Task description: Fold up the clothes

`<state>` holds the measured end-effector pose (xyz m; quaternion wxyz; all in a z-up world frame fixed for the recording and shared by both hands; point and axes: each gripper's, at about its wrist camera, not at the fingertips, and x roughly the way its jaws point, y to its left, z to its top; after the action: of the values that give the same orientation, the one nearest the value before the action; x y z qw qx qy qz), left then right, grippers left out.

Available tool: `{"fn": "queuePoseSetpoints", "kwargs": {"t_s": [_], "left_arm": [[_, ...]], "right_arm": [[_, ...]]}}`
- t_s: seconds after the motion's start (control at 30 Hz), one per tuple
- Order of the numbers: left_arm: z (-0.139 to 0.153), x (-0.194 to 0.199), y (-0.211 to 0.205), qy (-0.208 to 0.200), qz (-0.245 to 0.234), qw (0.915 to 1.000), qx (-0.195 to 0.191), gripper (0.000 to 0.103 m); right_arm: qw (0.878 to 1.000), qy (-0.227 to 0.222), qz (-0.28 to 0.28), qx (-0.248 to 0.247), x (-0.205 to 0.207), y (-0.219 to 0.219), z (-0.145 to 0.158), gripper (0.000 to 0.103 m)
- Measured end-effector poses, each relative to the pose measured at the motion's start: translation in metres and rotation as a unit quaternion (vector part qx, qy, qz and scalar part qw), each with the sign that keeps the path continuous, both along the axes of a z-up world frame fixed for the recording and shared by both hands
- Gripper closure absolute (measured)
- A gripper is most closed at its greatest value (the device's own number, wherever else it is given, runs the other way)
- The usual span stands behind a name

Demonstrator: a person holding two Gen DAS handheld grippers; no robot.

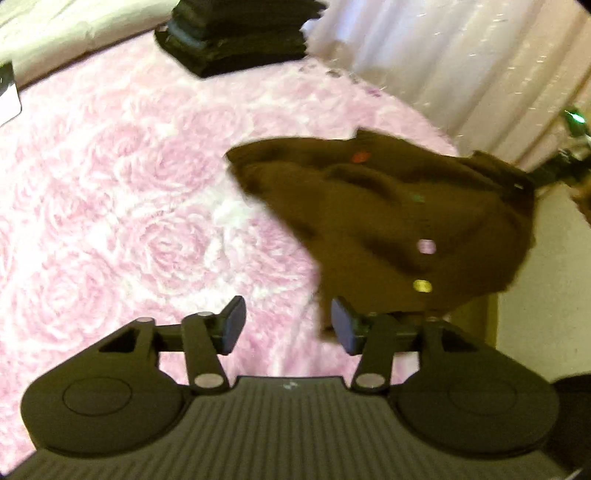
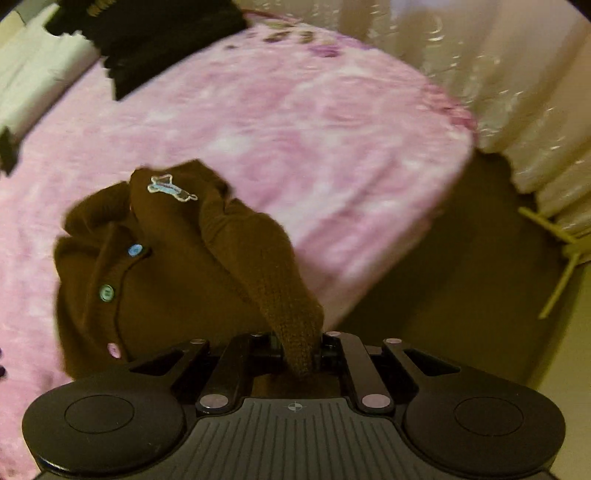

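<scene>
- The pink rose-patterned bed cover (image 1: pixel 122 206) lies bare over its wide left and middle part: open room for a tool.
- A brown cardigan (image 1: pixel 388 221) bunches near the bed's right edge, partly lifted, and blocks that side.
- A stack of dark folded clothes (image 1: pixel 236 33) occupies the far end.
- A pale curtain (image 1: pixel 461 62) hangs close along the far right side, bounding the bed there.
- The left tool (image 1: pixel 288 325) stands with a gap between its pads, beside the cardigan's lower edge.

A home bedroom: a bed (image 1: pixel 129 184) covered with a plush pink rose-patterned blanket (image 2: pixel 295 129), pale sheer curtains (image 1: pixel 461 55) hanging at the far right, and a stack of dark folded clothes (image 1: pixel 236 33) at its far edge.
</scene>
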<state>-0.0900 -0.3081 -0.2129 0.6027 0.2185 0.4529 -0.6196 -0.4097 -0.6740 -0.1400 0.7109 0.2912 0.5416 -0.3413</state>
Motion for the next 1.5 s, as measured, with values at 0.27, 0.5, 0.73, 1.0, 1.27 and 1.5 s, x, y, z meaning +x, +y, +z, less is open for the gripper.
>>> {"fn": "queuePoseSetpoints", "kwargs": {"t_s": [0.27, 0.5, 0.73, 1.0, 1.27, 1.5], "left_arm": [[-0.052, -0.013, -0.086, 0.092, 0.045, 0.9945, 0.022, 0.042], [-0.072, -0.037, -0.124, 0.111, 0.065, 0.9908, 0.04, 0.042], [-0.05, -0.062, -0.09, 0.115, 0.09, 0.9877, 0.055, 0.041], [-0.074, -0.102, -0.072, 0.086, 0.035, 0.9909, 0.098, 0.068], [-0.001, -0.085, -0.039, 0.021, 0.016, 0.9983, 0.051, 0.101], [0.039, -0.076, 0.027, -0.022, 0.001, 0.9878, 0.154, 0.101]], "right_arm": [[1.0, 0.001, 0.013, 0.014, -0.029, -0.026, -0.023, 0.096], [1.0, 0.02, 0.013, -0.008, -0.056, -0.069, -0.03, 0.096], [1.0, -0.013, 0.005, 0.007, -0.062, -0.109, -0.028, 0.103], [0.997, -0.061, 0.006, 0.039, -0.049, -0.075, -0.048, 0.015], [0.995, -0.075, 0.02, 0.056, -0.059, -0.07, -0.088, 0.015], [0.992, -0.126, 0.018, 0.017, -0.036, -0.077, -0.078, 0.015]]}}
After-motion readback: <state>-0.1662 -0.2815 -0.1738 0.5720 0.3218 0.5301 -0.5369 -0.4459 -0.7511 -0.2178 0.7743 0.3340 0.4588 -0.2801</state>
